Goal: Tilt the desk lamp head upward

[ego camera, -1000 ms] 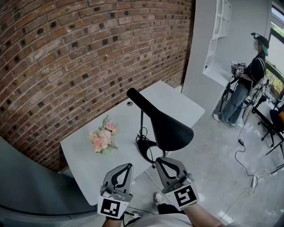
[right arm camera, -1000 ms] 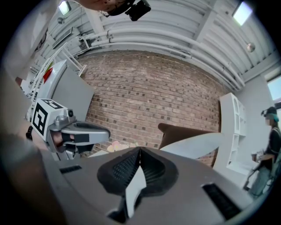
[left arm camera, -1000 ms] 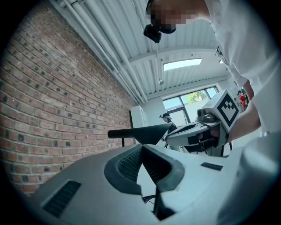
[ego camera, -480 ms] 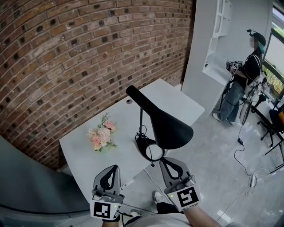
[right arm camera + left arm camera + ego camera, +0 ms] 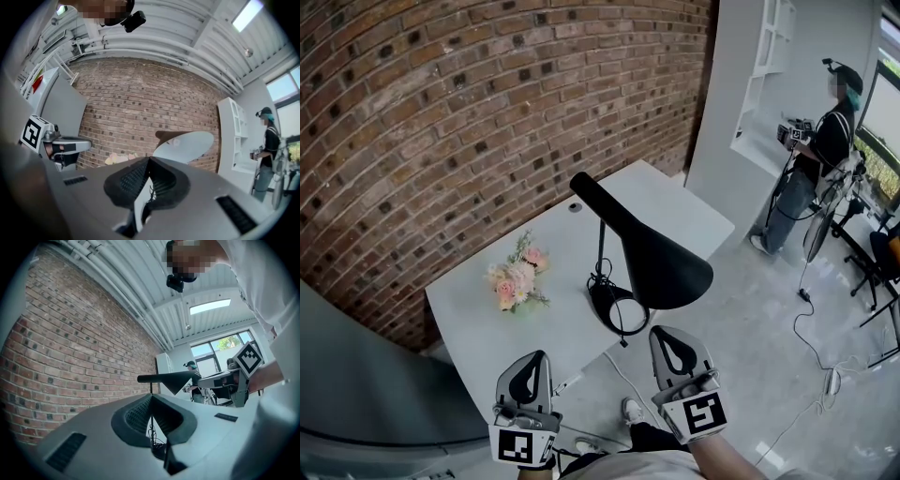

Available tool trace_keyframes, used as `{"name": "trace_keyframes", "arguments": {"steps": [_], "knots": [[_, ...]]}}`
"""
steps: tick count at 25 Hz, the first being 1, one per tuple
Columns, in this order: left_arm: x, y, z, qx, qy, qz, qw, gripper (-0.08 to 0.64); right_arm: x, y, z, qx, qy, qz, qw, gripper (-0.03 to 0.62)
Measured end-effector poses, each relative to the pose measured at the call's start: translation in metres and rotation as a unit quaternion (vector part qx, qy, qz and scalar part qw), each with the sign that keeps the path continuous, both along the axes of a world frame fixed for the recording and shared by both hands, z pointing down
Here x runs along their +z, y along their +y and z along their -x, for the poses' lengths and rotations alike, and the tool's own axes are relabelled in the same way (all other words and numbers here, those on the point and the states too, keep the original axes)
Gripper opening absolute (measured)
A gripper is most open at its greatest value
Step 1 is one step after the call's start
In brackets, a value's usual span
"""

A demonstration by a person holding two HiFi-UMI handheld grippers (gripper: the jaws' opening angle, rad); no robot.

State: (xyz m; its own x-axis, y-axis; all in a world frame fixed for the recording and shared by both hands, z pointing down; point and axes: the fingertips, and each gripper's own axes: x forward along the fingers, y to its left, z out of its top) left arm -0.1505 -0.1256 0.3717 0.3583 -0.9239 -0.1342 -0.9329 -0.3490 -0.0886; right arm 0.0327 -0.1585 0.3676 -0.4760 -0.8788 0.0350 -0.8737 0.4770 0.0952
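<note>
Both grippers have drawn back toward the person over the past second: the left gripper has dropped lower and further left, and the right gripper has eased away from the shade, while the lamp itself stands as it did. The desk lamp sits on the white worktop close to its front edge, its round black base with a tangle of cord beside the thin upright stem. The lamp head, a black cone, has its narrow end raised toward the brick wall and its wide mouth sloping down toward the person. Neither gripper touches it; the right one is near the cone's lower rim, off the front of the worktop, and the left one is further off to the side. On the left gripper the fingers are pressed together at their tips with nothing caught between them, and the lamp head shows beyond them in profile. On the right gripper the fingers are likewise closed tip to tip and empty, with the pale inside of the cone above them. A small bunch of pink flowers lies on the worktop left of the lamp, well apart from it. Across the room a person stands holding another gripper.
</note>
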Motion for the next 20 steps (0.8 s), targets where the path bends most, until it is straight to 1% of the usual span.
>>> {"name": "trace_keyframes", "arguments": {"steps": [3,8,13,20], "knots": [[0.003,0.002,0.005,-0.006,0.003,0.004,1.0000,0.008,0.003,-0.001,-0.003,0.004,-0.001,0.004,1.000,0.017],[0.006,0.007,0.011,-0.010,0.004,0.006,0.9999,0.008,0.007,0.003,0.003,-0.004,0.012,0.006,1.000,0.017],[0.008,0.010,0.011,-0.001,0.006,0.007,1.0000,0.008,0.007,0.006,0.008,-0.009,0.008,0.006,1.000,0.017],[0.005,0.009,0.004,0.015,0.007,0.003,0.9999,0.008,0.005,0.008,0.011,-0.011,0.016,0.007,1.000,0.017]]}}
